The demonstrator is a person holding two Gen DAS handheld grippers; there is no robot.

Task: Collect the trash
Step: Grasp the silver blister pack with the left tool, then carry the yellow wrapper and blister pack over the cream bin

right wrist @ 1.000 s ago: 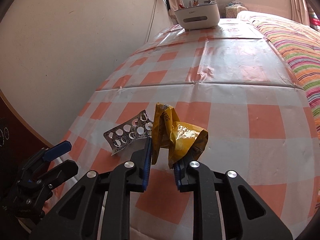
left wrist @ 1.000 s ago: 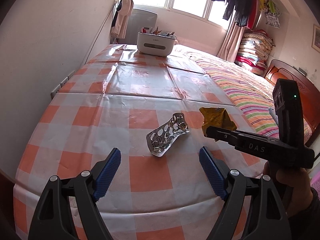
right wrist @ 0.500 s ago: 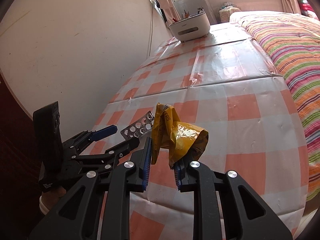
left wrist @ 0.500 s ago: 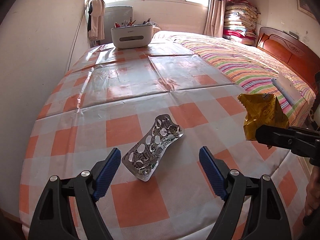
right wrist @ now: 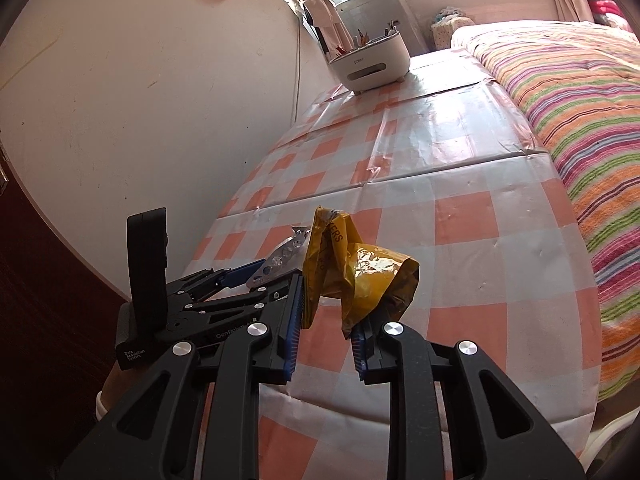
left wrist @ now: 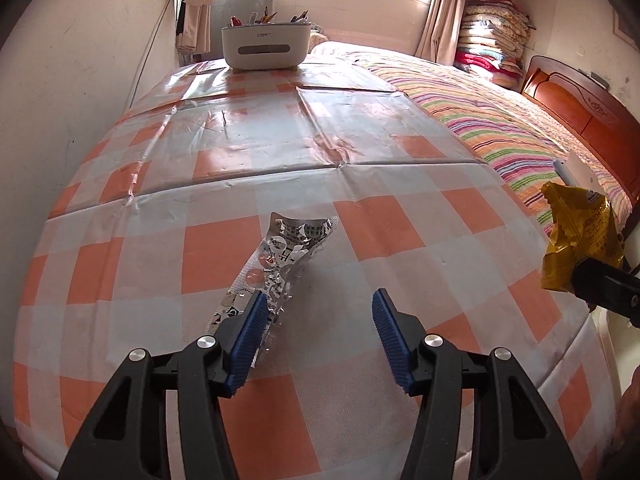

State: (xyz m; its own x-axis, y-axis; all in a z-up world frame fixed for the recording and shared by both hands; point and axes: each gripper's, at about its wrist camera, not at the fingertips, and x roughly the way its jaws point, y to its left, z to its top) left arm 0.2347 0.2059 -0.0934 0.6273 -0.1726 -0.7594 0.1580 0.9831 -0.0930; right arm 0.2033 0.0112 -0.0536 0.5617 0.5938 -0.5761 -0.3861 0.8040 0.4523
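The left gripper (left wrist: 316,332) has just been closing; its jaws are not yet clenched, and the one silver blister pack (left wrist: 280,256) lies on the table (left wrist: 400,220) with its near end against the left pad, so it can be pinched. At three o'clock, the right gripper (right wrist: 326,332) grasps the one yellow wrapper (right wrist: 360,276), lifted clear. At twelve o'clock, far, stands one white bin (left wrist: 266,46), probably the destination.

surface: table (left wrist: 240,420) under an orange-and-white checked plastic cloth
12 o'clock, far end: white organizer tub (left wrist: 266,46)
6 o'clock, near edge: crumpled silver blister pack (left wrist: 286,248)
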